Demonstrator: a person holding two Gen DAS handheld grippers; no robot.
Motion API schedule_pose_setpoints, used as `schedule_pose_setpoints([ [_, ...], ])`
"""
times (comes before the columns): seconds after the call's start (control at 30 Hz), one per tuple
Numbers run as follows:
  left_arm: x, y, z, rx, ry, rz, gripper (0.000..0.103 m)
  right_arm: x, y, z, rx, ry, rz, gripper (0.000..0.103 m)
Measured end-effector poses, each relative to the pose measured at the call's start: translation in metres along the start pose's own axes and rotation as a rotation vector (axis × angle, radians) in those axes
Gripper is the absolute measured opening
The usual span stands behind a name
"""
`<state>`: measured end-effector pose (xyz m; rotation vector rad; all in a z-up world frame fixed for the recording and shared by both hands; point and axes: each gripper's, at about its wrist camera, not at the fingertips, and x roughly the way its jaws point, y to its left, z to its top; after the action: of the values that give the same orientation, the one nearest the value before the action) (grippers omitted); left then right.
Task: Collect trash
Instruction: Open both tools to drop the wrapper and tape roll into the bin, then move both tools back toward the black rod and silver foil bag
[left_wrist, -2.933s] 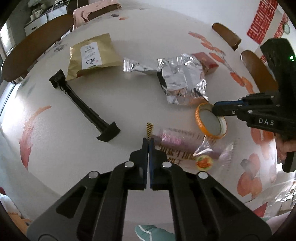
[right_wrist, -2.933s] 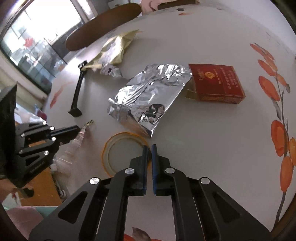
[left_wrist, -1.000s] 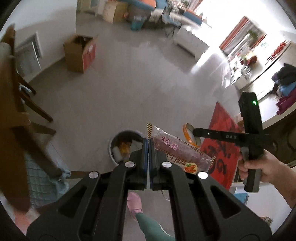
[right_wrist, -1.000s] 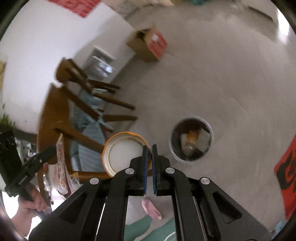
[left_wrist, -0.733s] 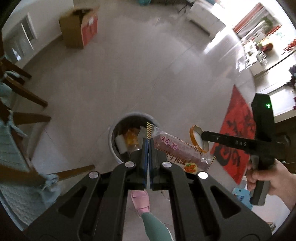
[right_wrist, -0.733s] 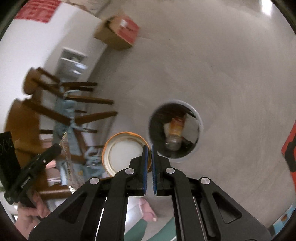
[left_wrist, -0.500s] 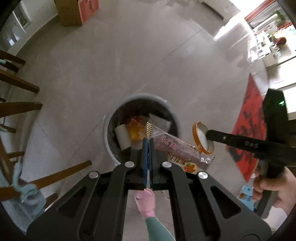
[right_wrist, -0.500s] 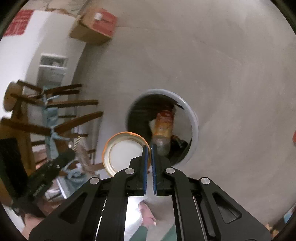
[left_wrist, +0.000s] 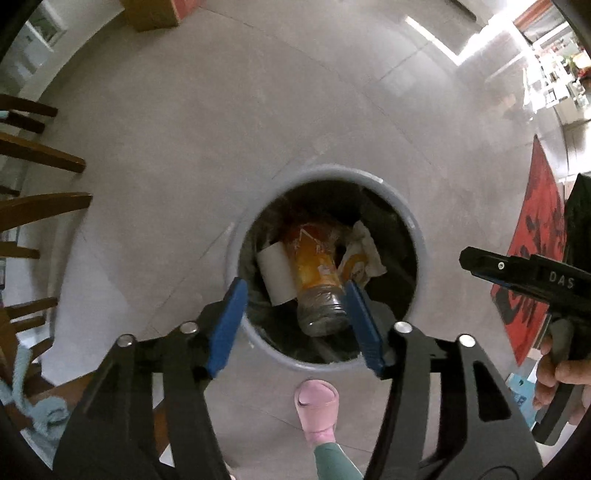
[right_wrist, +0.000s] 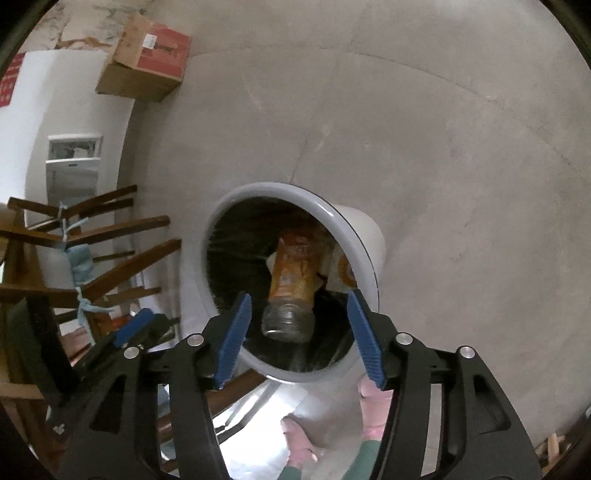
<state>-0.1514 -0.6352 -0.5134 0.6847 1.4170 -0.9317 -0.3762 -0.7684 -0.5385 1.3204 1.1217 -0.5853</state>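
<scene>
A round grey trash bin (left_wrist: 419, 236) with a black liner stands on the floor right below both grippers; it also shows in the right wrist view (right_wrist: 365, 243). Inside lie an orange-labelled plastic bottle (left_wrist: 314, 266) (right_wrist: 291, 280), a white paper roll (left_wrist: 271, 273) and crumpled paper (left_wrist: 364, 251). My left gripper (left_wrist: 295, 317) is open and empty above the bin's near rim. My right gripper (right_wrist: 297, 328) is open and empty over the bin; its fingers (left_wrist: 491, 264) show at the right of the left wrist view. The wrapper and the orange lid are out of sight.
Wooden chair legs (left_wrist: 40, 206) (right_wrist: 122, 266) stand left of the bin. A cardboard box (right_wrist: 147, 59) sits far back by the wall. A red mat (left_wrist: 535, 258) lies right. The person's pink slipper (left_wrist: 317, 410) is just in front of the bin.
Both grippers moved closer over the bin and opened. The snack wrapper left the left gripper and the orange lid left the right gripper; neither is visible now.
</scene>
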Motion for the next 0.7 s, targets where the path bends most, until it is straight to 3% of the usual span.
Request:
schedule_pose_setpoints([
  [0.17, -0.057, -0.003, -0.005, 0.001, -0.034, -0.027, 0.062, -0.043, 0.028, -0.009, -0.037, -0.001, 0.029, 0.057],
  [0.23, -0.082, -0.007, -0.006, 0.008, -0.044, -0.039, 0.068, -0.062, 0.041, -0.016, -0.064, 0.001, 0.044, 0.059],
  [0.37, -0.152, -0.017, -0.015, 0.02, -0.099, -0.058, 0.075, -0.113, 0.078, -0.034, -0.153, 0.003, 0.087, 0.063],
  [0.43, -0.189, -0.02, -0.02, 0.024, -0.136, -0.06, 0.077, -0.146, 0.097, -0.045, -0.193, -0.01, 0.105, 0.074],
  [0.6, -0.292, -0.022, -0.045, 0.026, -0.236, -0.095, 0.086, -0.221, 0.143, -0.07, -0.274, -0.055, 0.154, 0.075],
  [0.7, -0.356, -0.016, -0.069, 0.007, -0.315, -0.101, 0.091, -0.262, 0.179, -0.087, -0.348, -0.075, 0.172, 0.082],
])
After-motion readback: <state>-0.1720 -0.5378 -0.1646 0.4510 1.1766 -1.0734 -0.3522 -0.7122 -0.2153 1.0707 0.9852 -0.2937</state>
